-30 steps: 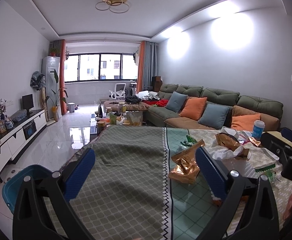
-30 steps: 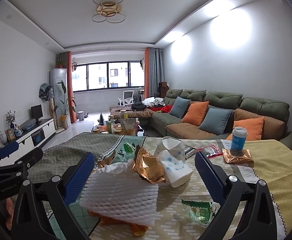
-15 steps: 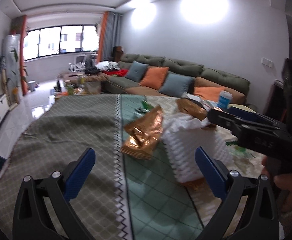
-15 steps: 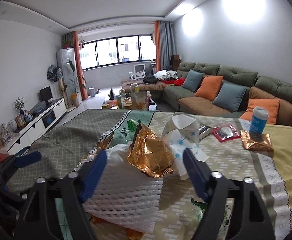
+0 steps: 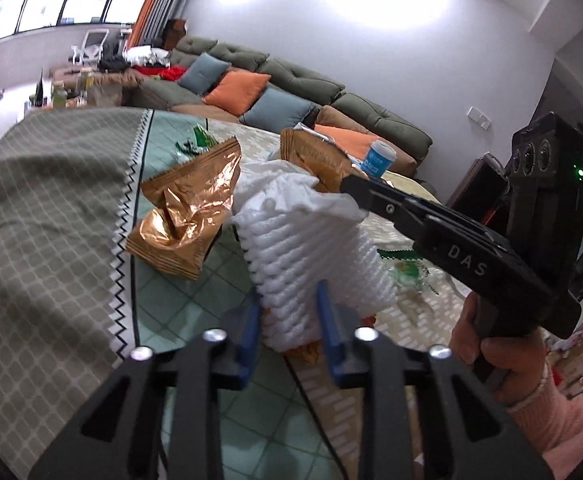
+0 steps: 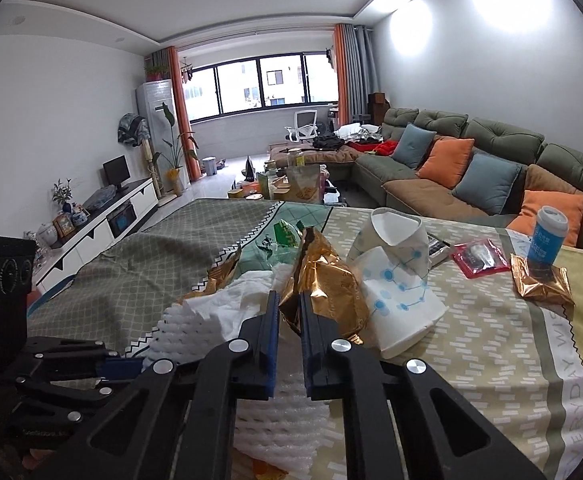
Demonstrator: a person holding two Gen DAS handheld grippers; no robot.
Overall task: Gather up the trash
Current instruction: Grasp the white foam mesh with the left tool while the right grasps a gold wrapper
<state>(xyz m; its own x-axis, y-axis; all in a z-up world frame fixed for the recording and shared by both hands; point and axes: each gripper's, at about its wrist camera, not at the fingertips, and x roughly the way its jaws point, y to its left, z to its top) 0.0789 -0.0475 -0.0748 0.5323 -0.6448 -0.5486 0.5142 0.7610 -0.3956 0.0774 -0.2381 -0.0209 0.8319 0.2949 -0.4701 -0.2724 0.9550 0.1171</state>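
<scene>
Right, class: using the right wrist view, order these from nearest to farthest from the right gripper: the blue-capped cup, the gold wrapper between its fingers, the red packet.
1. Gold wrapper, between the right gripper fingers, centre.
2. Red packet, flat on the tablecloth, to the right.
3. Blue-capped cup, far right, just beyond the packet, standing on another gold wrapper.

Free room: grey-green cloth on the counter, left of the zigzag border, bare and passable.
Obstacles, centre: white foam net with a gold snack bag just beside it on the left; a second gold bag and paper cups crowd the right.
Far right: blue-capped cup standing on a gold packet, red pouch near (gaps between these are narrow).
Right hand-held gripper reaches across above the net.
</scene>
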